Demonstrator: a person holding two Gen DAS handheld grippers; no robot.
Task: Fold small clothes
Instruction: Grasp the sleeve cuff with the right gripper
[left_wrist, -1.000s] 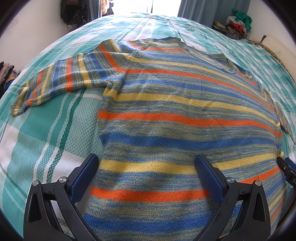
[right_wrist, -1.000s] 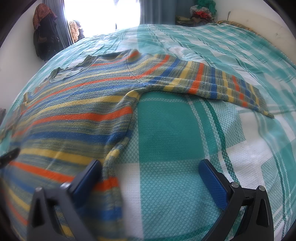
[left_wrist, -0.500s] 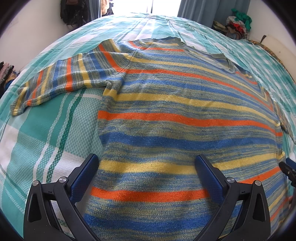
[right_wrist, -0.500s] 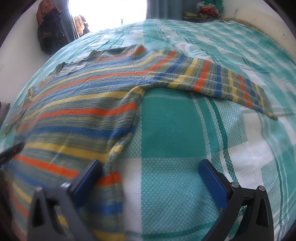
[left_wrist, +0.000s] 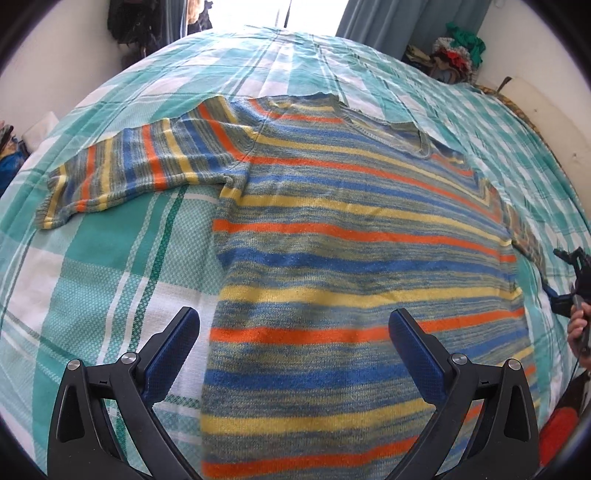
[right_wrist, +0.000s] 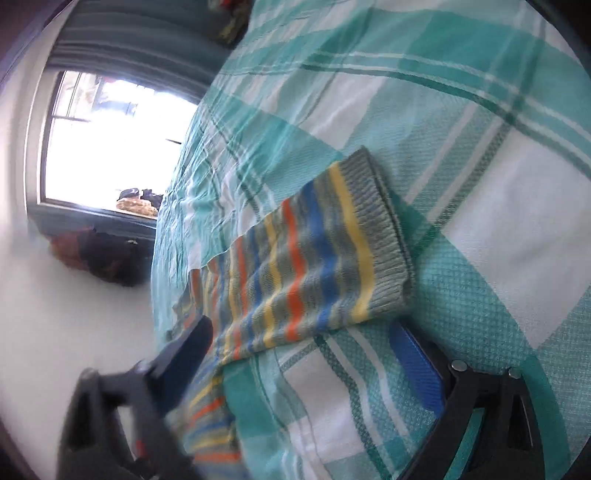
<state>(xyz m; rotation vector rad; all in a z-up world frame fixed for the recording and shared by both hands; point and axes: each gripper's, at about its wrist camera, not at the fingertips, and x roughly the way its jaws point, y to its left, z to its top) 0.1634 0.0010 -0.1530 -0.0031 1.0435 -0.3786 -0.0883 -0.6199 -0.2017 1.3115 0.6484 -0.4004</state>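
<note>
Striped knit sweater (left_wrist: 343, 236) lies flat, spread on the green-and-white checked bed (left_wrist: 110, 266), one sleeve (right_wrist: 314, 266) stretched sideways. Left hand-held gripper (left_wrist: 293, 354) hovers over its lower body, jaws wide, holding nothing. Right hand-held gripper (right_wrist: 306, 354), tilted and blurred, has just been closing; its jaws straddle the sleeve near the cuff, not yet pinching.

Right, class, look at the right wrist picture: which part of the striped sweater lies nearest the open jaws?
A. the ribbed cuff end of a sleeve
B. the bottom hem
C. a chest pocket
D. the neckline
A: the ribbed cuff of the sleeve lies flat on the checked bedspread, just ahead of the right gripper, whose jaws stand apart, holding nothing.
</note>
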